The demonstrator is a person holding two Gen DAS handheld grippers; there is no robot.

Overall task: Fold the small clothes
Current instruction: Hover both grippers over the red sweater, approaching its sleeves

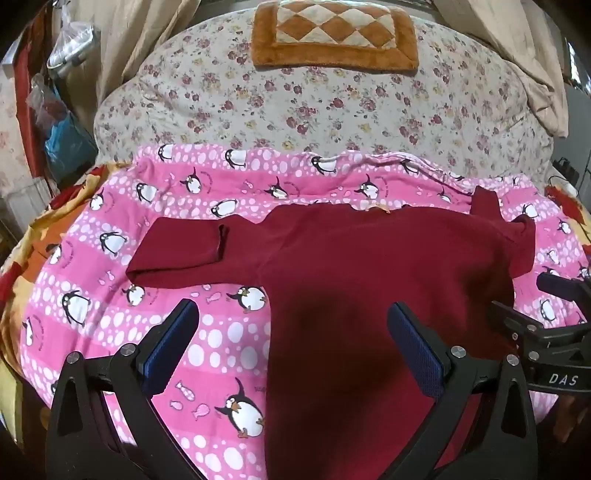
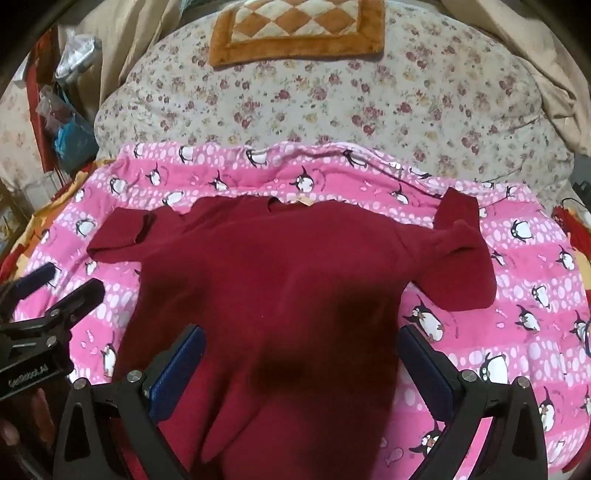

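Spread flat nearest the lens, a small maroon top lies on a pink penguin-print blanket, collar toward twelve o'clock, sleeves out at nine and three. Both the left gripper and right gripper hang over its hem with jaws wide apart, holding nothing. Folding well likely means pinching each sleeve by its cuff and laying it squarely across the chest. Beyond, a floral quilt carries an orange checkered cushion at twelve o'clock.
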